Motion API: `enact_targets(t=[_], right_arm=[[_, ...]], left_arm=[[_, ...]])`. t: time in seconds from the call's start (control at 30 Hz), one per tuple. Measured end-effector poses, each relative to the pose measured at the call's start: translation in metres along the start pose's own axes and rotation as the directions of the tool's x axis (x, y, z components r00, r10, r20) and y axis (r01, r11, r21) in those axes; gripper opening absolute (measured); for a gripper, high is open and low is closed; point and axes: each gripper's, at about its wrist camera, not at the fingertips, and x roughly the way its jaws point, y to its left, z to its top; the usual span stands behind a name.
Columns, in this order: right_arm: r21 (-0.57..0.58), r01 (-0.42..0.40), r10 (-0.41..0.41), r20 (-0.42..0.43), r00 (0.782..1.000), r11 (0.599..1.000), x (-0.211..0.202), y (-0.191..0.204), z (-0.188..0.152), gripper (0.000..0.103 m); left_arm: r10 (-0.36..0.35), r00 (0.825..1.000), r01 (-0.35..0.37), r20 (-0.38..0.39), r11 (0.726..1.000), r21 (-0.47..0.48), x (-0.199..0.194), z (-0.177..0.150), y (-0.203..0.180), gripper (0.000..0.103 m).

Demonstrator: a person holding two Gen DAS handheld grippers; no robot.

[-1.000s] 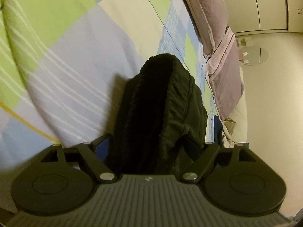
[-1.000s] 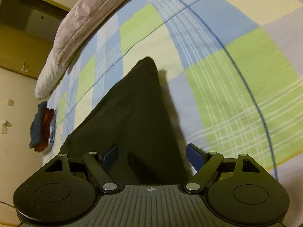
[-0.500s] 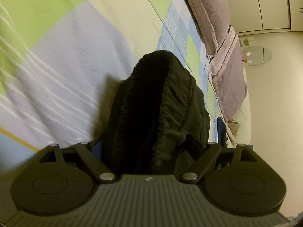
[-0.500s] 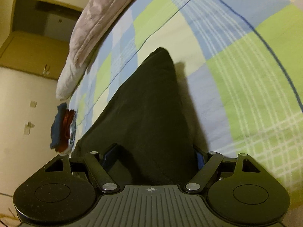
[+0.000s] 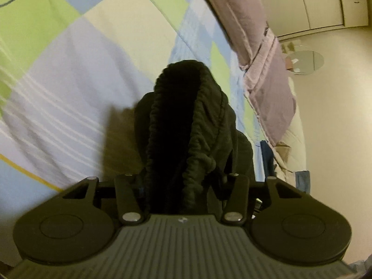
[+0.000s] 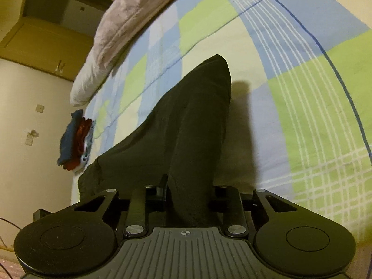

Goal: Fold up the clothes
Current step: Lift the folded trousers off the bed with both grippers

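Observation:
A black garment with a gathered elastic waistband lies on the checked bedsheet. My left gripper is closing, and the bunched waistband fills the space between its jaws and hides the fingertips. In the right wrist view the same black garment runs away from me as a smooth, tapering leg. My right gripper is closing on its near end, which is squeezed into a narrow upright fold between the jaws. One dark finger shows at the fold's left side.
A pinkish-grey quilt lies along the far side of the bed, also seen as the quilt. A stack of folded blue and red clothes sits at the bed's far edge. Cream wardrobe doors and bare floor lie beyond.
Both grippers' jaws have come inward onto the black garment. The cloth between the right jaws has gathered from a flat spread into a narrow fold, and the waistband at the left has bunched up.

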Motion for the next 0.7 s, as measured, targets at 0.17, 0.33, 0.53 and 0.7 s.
enact_targets(t=[0.17, 0.33, 0.53, 0.7], right_arm=[[-0.016, 0.04, -0.04, -0.031, 0.999, 0.999, 0.016, -0.003, 0.003, 0.066], [-0.035, 0.034, -0.035, -0.028, 0.999, 0.999, 0.026, 0.001, 0.007, 0.04], [-0.026, -0.007, 0.008, 0.01, 1.0, 1.0, -0.001, 0.015, -0.003, 0.023], [-0.025, -0.03, 0.031, 0.027, 0.999, 0.999, -0.017, 0.061, 0.0, 0.022]], left_arm=[[0.001, 1.0, -0.003, -0.028, 0.997, -0.071, 0.016, 0.007, 0.016, 0.059], [-0.006, 1.0, 0.005, -0.017, 0.999, -0.042, 0.018, 0.006, 0.008, 0.044], [-0.044, 0.999, 0.044, 0.022, 0.999, 0.0, -0.004, 0.0, -0.015, 0.035], [-0.048, 0.996, 0.048, 0.069, 0.999, 0.001, -0.05, 0.007, -0.04, 0.035]])
